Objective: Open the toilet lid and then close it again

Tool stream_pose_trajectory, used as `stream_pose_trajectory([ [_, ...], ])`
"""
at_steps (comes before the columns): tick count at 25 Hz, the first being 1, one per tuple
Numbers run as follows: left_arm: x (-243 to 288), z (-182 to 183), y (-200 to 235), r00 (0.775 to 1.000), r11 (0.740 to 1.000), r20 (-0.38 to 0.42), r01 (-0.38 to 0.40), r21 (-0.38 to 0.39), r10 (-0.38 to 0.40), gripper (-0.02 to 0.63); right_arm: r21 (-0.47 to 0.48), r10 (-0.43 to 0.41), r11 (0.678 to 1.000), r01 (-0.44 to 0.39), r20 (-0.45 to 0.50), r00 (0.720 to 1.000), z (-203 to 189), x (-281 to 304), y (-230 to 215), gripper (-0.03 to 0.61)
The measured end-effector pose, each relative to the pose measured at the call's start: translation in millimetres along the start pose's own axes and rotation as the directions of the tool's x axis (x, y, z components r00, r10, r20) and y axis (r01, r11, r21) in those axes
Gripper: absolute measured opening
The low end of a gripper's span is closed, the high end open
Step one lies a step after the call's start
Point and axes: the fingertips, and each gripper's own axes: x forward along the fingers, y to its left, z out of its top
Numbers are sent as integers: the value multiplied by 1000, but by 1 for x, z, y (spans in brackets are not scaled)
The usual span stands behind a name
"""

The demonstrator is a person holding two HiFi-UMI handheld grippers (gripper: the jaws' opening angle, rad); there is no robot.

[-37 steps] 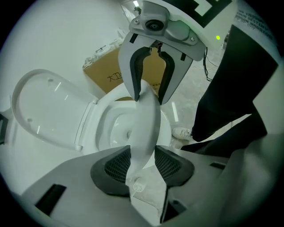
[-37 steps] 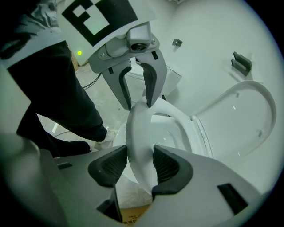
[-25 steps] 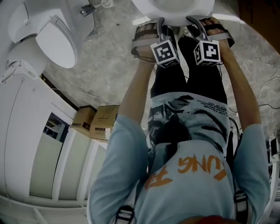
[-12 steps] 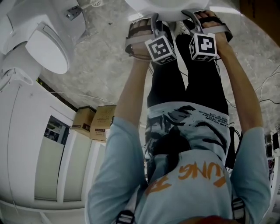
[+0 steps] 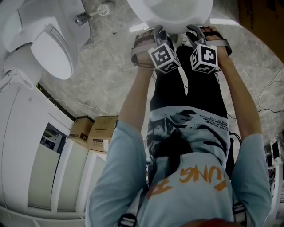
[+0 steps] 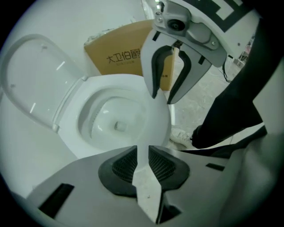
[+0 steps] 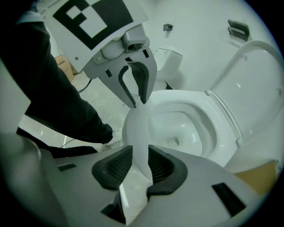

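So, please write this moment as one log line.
lid: up | left tongs: just closing, on front rim | right tongs: just closing, on front rim

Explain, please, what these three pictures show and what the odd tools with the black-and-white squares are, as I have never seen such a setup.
A person stands over a toilet with a hand-held gripper in each hand; the patterned cubes are part of those tools. The head view comes from a camera on the person's head, looking down. The other two views come from cameras riding on the left gripper and the right gripper, each looking along its own jaws. Both pairs of jaws have just been closing and now pinch the toilet's front rim; its lid stands open. On the stone floor are cardboard boxes and a second toilet, lid down.
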Motion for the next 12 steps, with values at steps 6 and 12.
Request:
stream_pose_trajectory([
  [6,-57,26,56,983,979,95,-142,-144,156,40,244,-97,966,88,28,995,14,-47,-31,14],
  [12,-118,25,111,962,907,115,-188,-377,247,26,422,-174,897,133,60,983,42,-98,-73,14],
])
